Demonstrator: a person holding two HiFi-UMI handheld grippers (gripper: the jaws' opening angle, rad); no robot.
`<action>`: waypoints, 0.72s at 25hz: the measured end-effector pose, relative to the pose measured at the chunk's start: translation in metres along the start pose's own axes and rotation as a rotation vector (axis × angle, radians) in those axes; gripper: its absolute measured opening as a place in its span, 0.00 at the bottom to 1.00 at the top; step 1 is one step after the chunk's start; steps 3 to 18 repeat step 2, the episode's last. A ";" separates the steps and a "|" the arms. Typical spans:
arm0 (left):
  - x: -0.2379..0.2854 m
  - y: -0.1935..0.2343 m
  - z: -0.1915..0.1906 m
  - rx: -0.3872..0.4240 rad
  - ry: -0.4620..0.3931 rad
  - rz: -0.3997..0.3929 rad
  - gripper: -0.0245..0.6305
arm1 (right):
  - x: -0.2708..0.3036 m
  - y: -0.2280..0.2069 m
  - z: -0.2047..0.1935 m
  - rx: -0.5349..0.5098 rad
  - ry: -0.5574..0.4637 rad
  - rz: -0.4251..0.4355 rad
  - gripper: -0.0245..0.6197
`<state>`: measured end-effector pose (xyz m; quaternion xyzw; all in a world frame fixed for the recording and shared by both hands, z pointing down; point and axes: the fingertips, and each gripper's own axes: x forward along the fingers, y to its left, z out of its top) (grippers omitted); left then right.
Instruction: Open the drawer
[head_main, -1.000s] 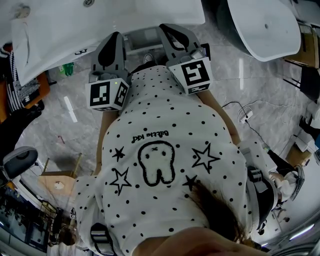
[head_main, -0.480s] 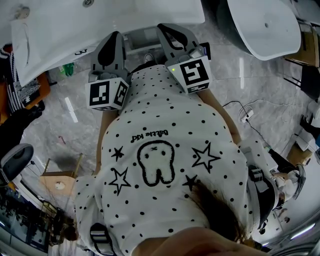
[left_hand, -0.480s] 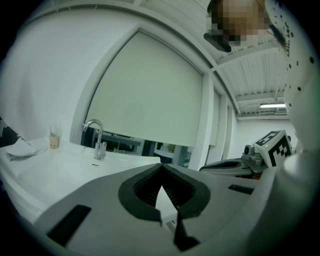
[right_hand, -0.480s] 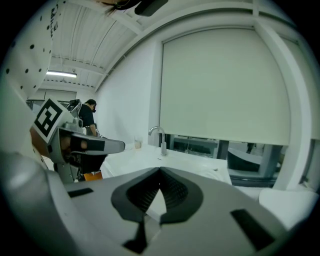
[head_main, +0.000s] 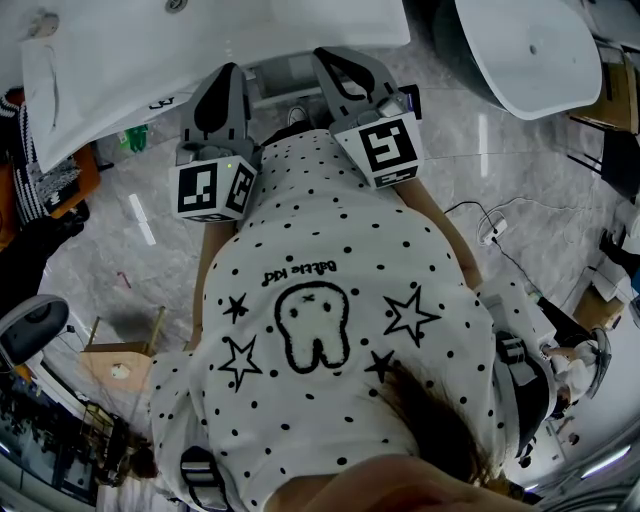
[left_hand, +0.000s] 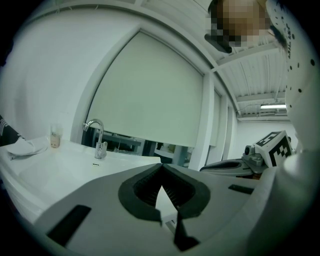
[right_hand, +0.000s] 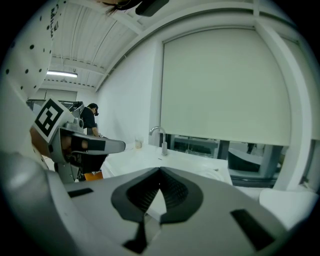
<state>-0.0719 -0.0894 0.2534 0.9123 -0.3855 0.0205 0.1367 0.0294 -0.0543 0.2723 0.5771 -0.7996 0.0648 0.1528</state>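
The drawer (head_main: 283, 78) is, as I read it, the pale panel tucked under the front edge of the sink counter (head_main: 150, 60). Only a strip of it shows in the head view, and I can make out no handle or lip.

Both grippers point out over the counter top rather than under its edge. So the step in hand is the approach, and the task looks barely begun.

To do it well, I would:
- drop 1 gripper below the counter's front edge until its own view shows the drawer face
- find the handle or top lip before committing
- spread the jaws first, then close squarely on the pull
- draw straight back from the counter, not at an angle, so the drawer does not bind

The other gripper should stay clear of the counter edge. The person's body stands just in front of the counter, so the drawer will have little room to travel.

Fingers: the left gripper (left_hand: 161, 166) is clenched, its ribbed pads meeting at the tip with nothing between them — it touches nothing. The right gripper (right_hand: 160, 170) looks the same, pads closed tip to tip and empty, hanging over the counter's near side.
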 end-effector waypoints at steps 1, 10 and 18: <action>0.000 0.000 0.000 -0.001 0.000 0.000 0.04 | 0.000 0.000 0.000 0.000 0.000 0.000 0.06; 0.001 0.000 0.000 -0.003 0.001 0.000 0.04 | 0.000 0.000 0.000 0.000 0.000 0.001 0.06; 0.001 0.000 0.000 -0.003 0.001 0.000 0.04 | 0.000 0.000 0.000 0.000 0.000 0.001 0.06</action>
